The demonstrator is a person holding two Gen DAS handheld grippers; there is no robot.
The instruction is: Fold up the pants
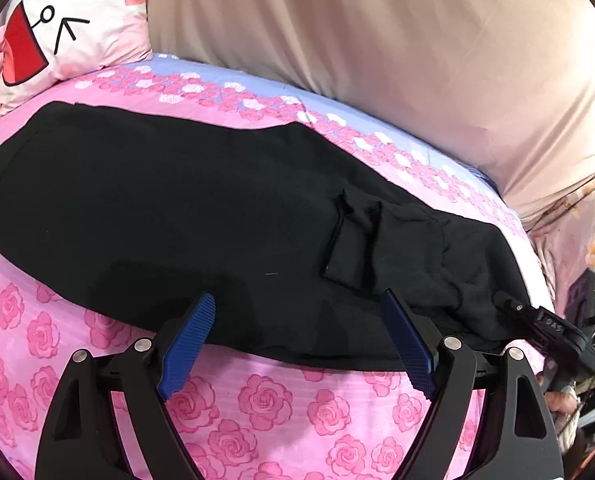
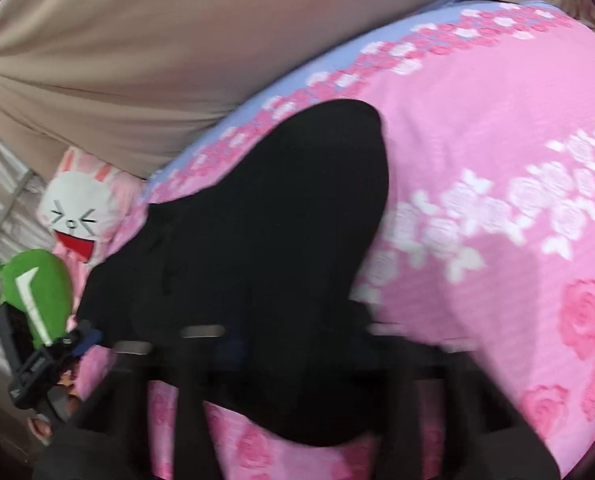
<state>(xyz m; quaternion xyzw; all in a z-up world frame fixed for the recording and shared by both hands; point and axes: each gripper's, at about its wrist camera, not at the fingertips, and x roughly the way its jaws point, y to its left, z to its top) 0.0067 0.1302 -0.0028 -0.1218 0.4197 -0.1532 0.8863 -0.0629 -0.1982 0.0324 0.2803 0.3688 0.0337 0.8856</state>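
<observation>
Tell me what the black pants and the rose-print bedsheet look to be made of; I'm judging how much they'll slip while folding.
The black pants look like soft matte knit, perhaps fleece or jersey: no sheen, plus a fuzzy, bunched patch near the pocket. The rose-print bedsheet looks like thin woven cotton or a blend, showing fine ribbed lines and a flat, dull finish. Exact fibres can't be told.

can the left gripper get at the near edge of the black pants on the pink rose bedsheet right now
Probably yes. The left gripper is open, its blue fingers straddling the near hem of the black fabric pants on the pink rose-print bedsheet, nothing between them.
</observation>
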